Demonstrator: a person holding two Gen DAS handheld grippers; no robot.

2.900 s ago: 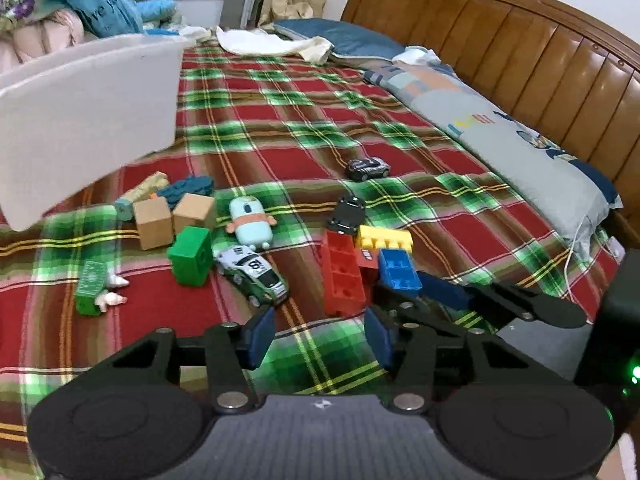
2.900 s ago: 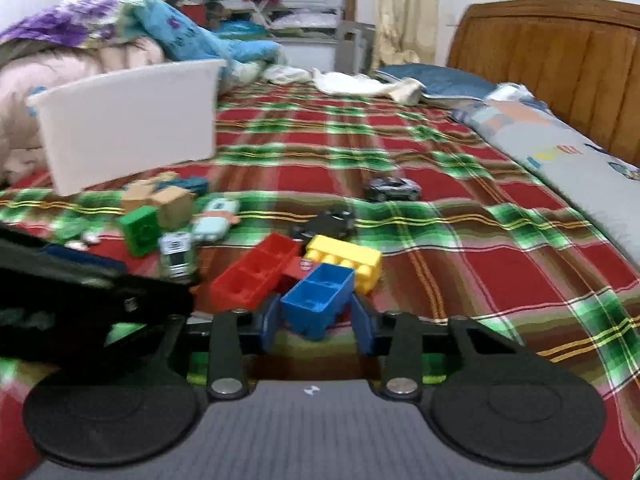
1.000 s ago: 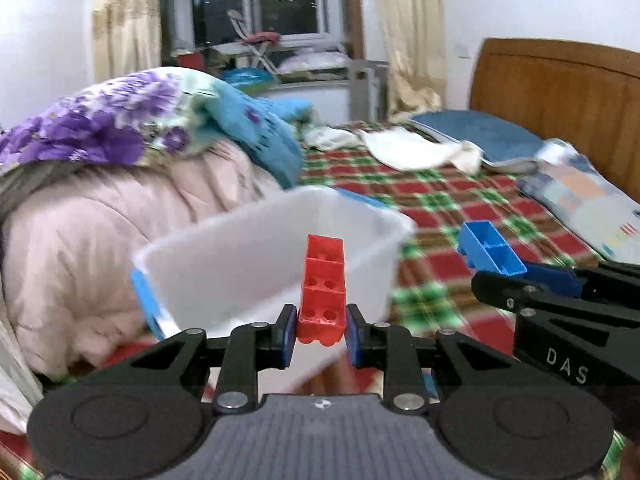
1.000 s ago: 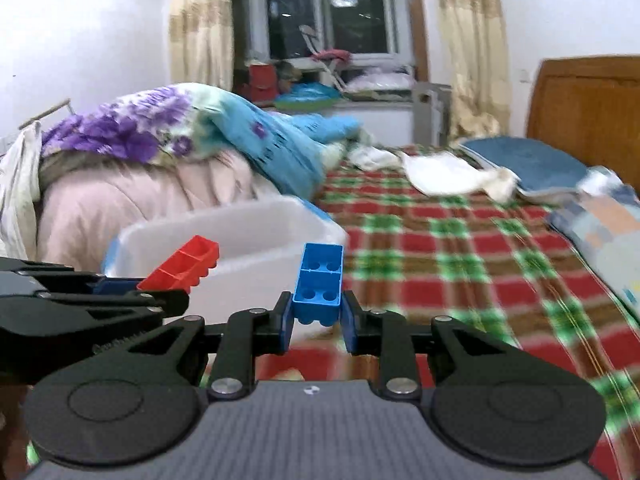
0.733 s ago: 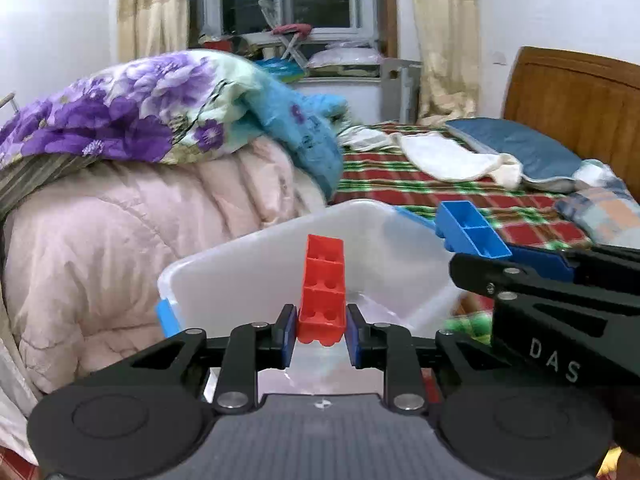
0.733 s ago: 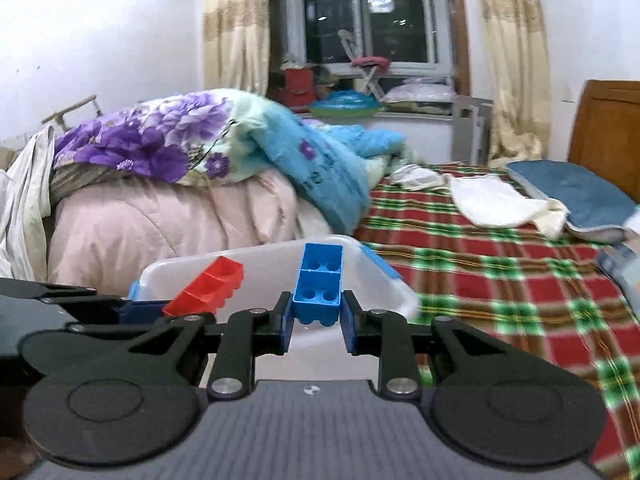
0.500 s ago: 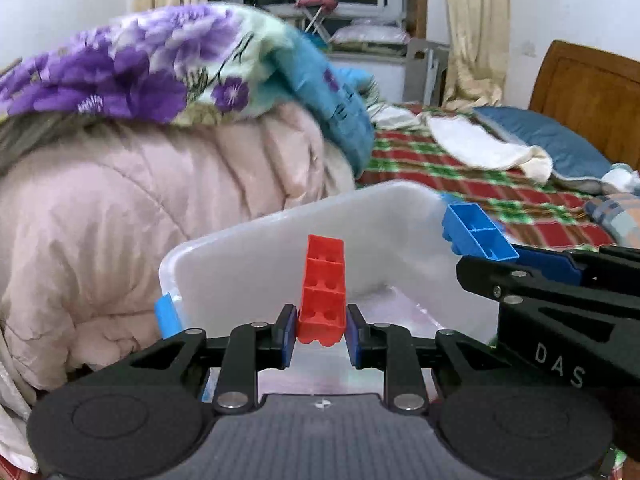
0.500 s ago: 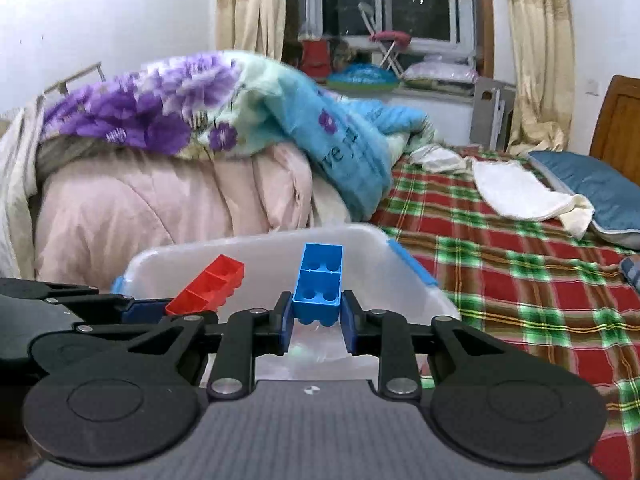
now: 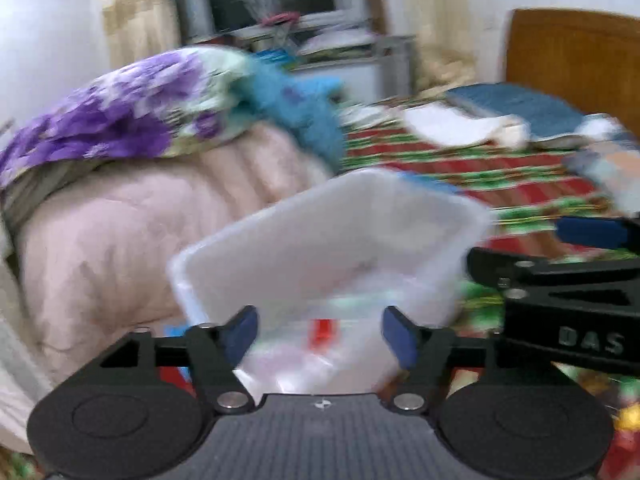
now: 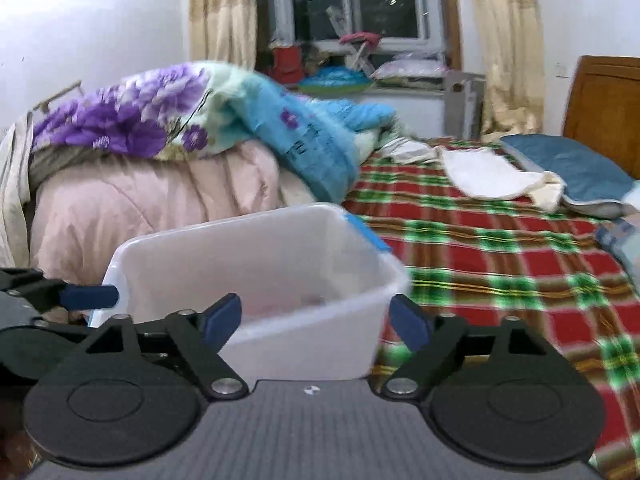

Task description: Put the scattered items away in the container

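The white plastic container (image 9: 280, 236) stands on the plaid bed, just ahead of both grippers; it also shows in the right wrist view (image 10: 224, 256). My left gripper (image 9: 320, 334) is open and empty over the container's near side. A red brick (image 9: 323, 332) shows blurred inside the container, between the left fingers. My right gripper (image 10: 316, 322) is open and empty in front of the container's near wall. The blue brick is not visible. The right gripper's body (image 9: 560, 292) shows at the right of the left wrist view.
A pink quilt (image 10: 140, 204) with a purple flowered blanket (image 10: 132, 120) lies piled behind and left of the container. The red and green plaid bedcover (image 10: 500, 256) stretches to the right. A wooden headboard (image 10: 604, 92) and a blue pillow (image 10: 572, 168) are at the far right.
Both grippers have opened. The red brick has left the left gripper and lies in the container. The blue brick has left the right gripper and is out of sight.
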